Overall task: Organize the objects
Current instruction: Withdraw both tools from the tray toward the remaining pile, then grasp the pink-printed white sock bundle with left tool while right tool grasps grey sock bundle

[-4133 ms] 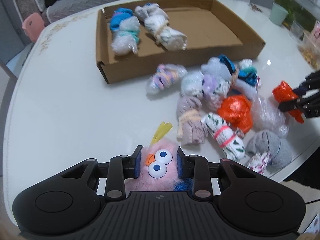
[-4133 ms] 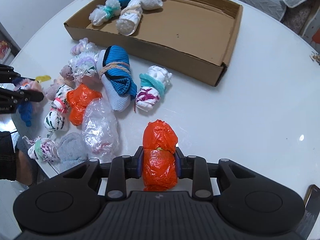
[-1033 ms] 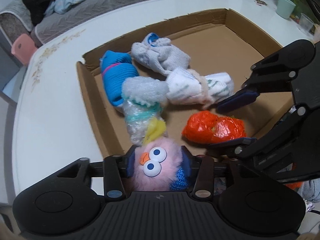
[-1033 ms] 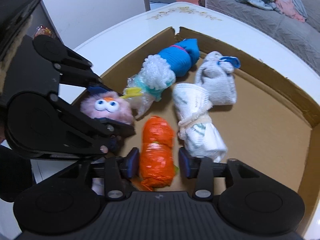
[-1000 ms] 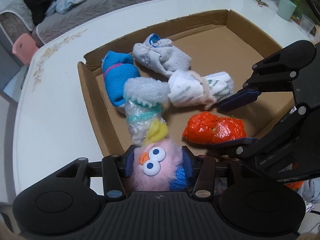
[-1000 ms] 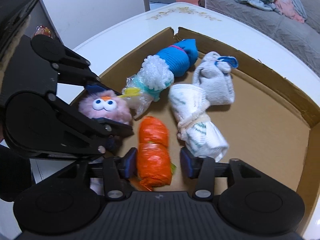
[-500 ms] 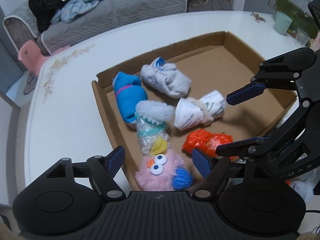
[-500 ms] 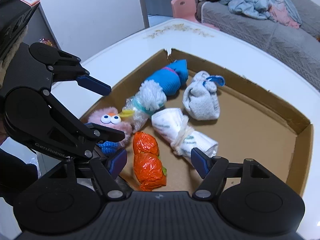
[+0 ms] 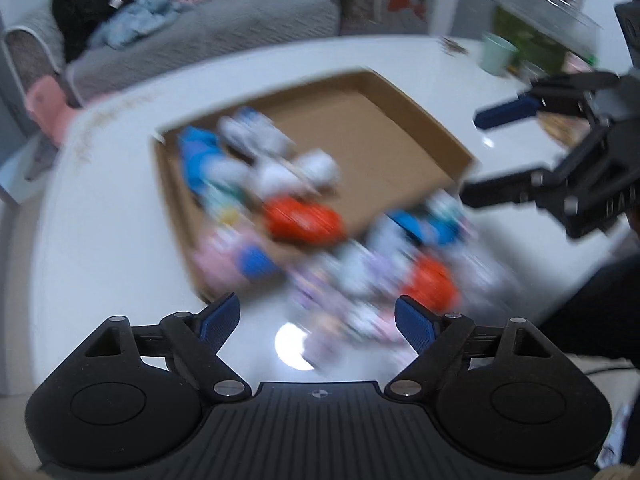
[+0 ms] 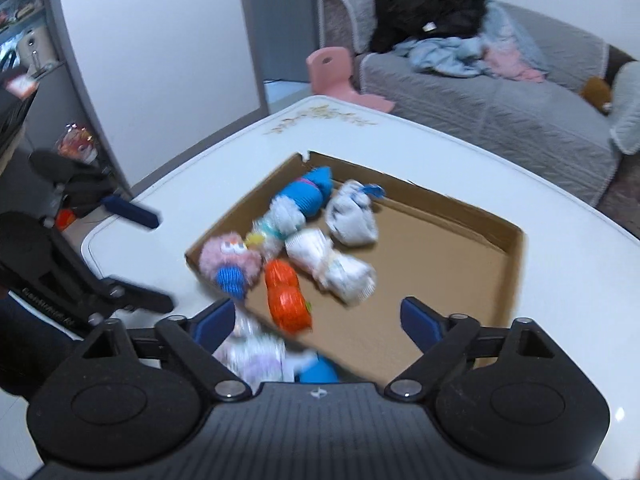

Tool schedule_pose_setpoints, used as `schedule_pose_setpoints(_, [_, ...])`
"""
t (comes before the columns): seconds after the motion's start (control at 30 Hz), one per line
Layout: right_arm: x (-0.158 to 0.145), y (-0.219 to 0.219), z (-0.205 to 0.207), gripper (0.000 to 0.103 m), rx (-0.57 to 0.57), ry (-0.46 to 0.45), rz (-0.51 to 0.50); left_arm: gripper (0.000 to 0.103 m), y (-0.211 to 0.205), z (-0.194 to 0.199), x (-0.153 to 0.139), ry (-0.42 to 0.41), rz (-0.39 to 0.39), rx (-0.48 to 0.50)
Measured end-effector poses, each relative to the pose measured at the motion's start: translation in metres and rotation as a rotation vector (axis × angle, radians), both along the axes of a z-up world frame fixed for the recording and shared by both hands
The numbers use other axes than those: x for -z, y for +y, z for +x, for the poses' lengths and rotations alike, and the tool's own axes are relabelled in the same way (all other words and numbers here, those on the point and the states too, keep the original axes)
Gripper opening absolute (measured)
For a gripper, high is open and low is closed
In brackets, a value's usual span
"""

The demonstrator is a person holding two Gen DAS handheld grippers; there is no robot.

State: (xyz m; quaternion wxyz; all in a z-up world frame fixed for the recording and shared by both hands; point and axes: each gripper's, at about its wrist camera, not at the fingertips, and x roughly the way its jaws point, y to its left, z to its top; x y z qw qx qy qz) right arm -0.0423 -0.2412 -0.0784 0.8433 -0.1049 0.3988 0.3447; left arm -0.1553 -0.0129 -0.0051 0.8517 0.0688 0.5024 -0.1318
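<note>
- Both the left tool (image 9: 316, 322) and the right tool (image 10: 318, 320) are standing wide open, holding nothing.
- The pink plush (image 10: 230, 258) and orange bundle (image 10: 286, 296) are lying inside the cardboard box (image 10: 496, 280) on the bench (image 10: 568, 280).

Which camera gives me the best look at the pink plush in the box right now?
The right wrist view: the pink plush sits fairly sharp in the near-left corner of the box, eyes visible. The left wrist view shows only a motion-blurred pink smear.

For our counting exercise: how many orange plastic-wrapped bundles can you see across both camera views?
2. One orange bundle lies inside the cardboard box beside the pink plush toy; another sits in the blurred pile outside. More may be hidden.
</note>
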Motion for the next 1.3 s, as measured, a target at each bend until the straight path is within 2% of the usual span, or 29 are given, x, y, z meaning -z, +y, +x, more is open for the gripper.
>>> schedule_pose_setpoints(0.1, [0.006,-0.021,-0.033,0.088,0.02,0.028,0.008,0.088,-0.024,-0.028,0.024,0.055,-0.035,0.057])
schedule_pose_setpoints(0.2, [0.014,-0.027,-0.065,0.087,0.013,0.051,-0.004,0.088,-0.048,-0.045,0.046,0.028,0.018,0.152])
schedule_pose_setpoints(0.27, [0.013,-0.021,-0.081,0.087,-0.034,0.038,-0.009,0.088,-0.055,-0.05,0.06,0.033,0.024,0.169])
schedule_pose_setpoints(0.33, [0.019,-0.018,-0.089,0.087,-0.067,0.066,-0.002,0.087,-0.057,-0.05,0.066,0.022,0.018,0.175])
schedule_pose_setpoints(0.37, [0.024,-0.012,-0.092,0.084,-0.094,0.064,-0.029,0.087,-0.058,-0.049,0.069,0.007,0.018,0.176])
schedule_pose_setpoints(0.43, [0.033,-0.002,-0.094,0.078,-0.135,0.049,-0.082,0.087,-0.058,-0.047,0.073,-0.019,0.032,0.176])
schedule_pose_setpoints(0.53, [0.052,0.006,-0.088,0.061,-0.172,0.079,-0.126,0.087,-0.057,-0.042,0.077,-0.023,0.07,0.166])
schedule_pose_setpoints(0.77, [0.078,0.01,-0.091,0.06,-0.248,0.081,-0.209,0.088,-0.05,-0.043,0.077,0.0,0.048,0.154])
schedule_pose_setpoints(0.87, [0.086,0.011,-0.082,0.058,-0.223,0.081,-0.234,0.088,-0.054,-0.045,0.082,0.011,0.036,0.171])
schedule_pose_setpoints(0.93, [0.091,0.011,-0.075,0.054,-0.199,0.089,-0.256,0.088,-0.057,-0.045,0.085,0.013,0.027,0.177])
schedule_pose_setpoints(1.0, [0.098,0.011,-0.069,0.043,-0.181,0.099,-0.292,0.088,-0.057,-0.044,0.088,0.015,0.013,0.164])
schedule_pose_setpoints(1.1, [0.098,0.007,-0.064,0.037,-0.156,0.103,-0.284,0.088,-0.055,-0.04,0.092,0.02,-0.017,0.128])
schedule_pose_setpoints(1.3, [0.097,-0.007,-0.059,0.037,-0.13,0.135,-0.273,0.088,-0.05,-0.035,0.095,0.04,-0.127,-0.002])
